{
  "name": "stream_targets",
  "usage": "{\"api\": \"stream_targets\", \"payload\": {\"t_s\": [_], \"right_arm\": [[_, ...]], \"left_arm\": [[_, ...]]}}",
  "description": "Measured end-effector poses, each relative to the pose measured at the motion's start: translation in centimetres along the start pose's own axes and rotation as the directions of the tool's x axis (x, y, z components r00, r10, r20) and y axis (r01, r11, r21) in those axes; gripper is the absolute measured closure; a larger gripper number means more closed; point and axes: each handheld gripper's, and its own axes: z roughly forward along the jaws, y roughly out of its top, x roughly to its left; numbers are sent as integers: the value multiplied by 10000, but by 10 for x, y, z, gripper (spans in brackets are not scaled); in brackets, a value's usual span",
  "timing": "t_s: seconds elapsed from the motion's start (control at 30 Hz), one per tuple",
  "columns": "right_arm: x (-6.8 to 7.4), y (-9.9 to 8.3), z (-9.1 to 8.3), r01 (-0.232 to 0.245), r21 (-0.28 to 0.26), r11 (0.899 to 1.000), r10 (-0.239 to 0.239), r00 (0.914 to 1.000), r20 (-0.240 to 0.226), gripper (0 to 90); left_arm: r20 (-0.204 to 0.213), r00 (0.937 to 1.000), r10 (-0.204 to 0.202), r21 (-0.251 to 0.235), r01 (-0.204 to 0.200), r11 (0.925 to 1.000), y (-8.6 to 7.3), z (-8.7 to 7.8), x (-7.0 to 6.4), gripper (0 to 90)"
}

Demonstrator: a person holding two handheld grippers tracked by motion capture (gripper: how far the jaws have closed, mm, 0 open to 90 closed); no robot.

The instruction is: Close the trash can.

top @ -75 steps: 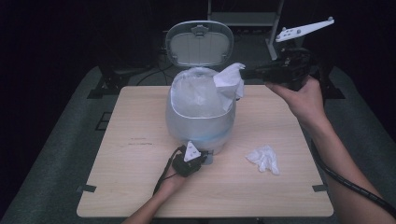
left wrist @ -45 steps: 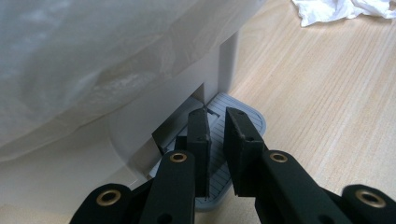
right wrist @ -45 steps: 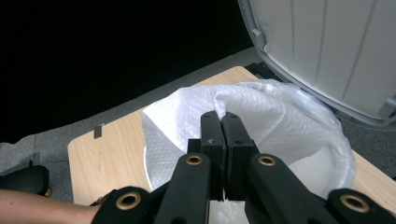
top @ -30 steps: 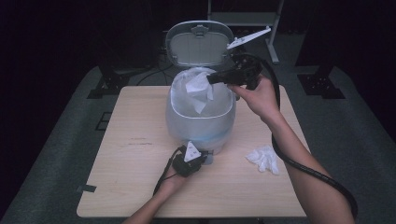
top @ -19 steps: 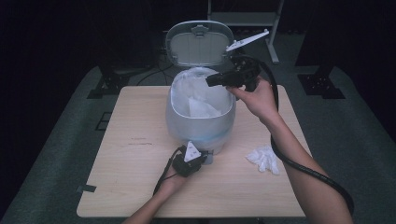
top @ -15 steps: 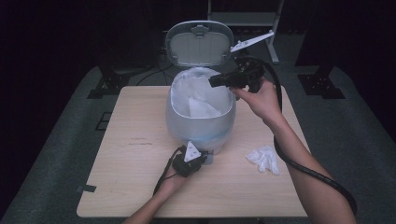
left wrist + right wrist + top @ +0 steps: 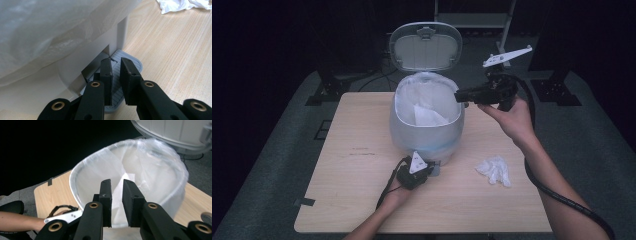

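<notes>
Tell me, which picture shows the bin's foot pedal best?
The left gripper view: the grey ribbed pedal lies close up beneath the left gripper. The high view shows just a sliver of it beside that gripper.

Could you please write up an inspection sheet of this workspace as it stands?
Surface: light wooden table, mostly bare.
Job's things: grey pedal bin, lid up, clear liner inside; a white tissue lies in the bin; a crumpled tissue lies on the table to the bin's right.
Clutter: nothing seen.
Tongs: left tongs press on the bin's pedal, jaws slightly apart, holding nothing; right tongs hover at the bin's rim, jaws slightly apart, holding nothing.
Cables: a black cable trails along the right forearm.
Surroundings: dark floor, black stands behind the table.
</notes>
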Motion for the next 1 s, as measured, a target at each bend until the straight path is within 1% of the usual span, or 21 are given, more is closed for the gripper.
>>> {"api": "stream_targets", "payload": {"t_s": [0.2,0.4,0.73,0.8,0.83,1.0], "right_arm": [[-7,-16,-12,-172,10,9999,171,9996,212,764],[-12,-34,-21,-207,122,9997,201,9985,518,753],[-21,-67,-27,-513,294,9982,492,9964,694,742],[-22,-70,-27,-563,311,9979,539,9959,721,734],[-24,-76,-28,-611,339,9976,584,9954,756,734],[-27,-90,-29,-645,464,9968,605,9947,831,734]], "left_arm": [[-7,10000,-33,-27,33,10000,0,0,0,803],[3,10000,-20,-1,20,10000,0,0,0,803],[-24,10000,-17,-3,17,10000,0,0,0,802],[-25,10000,-20,-7,20,10000,0,0,0,802],[-22,10000,-25,-8,25,10000,0,0,0,802],[-26,10000,-15,-7,15,10000,0,0,0,803]]}}
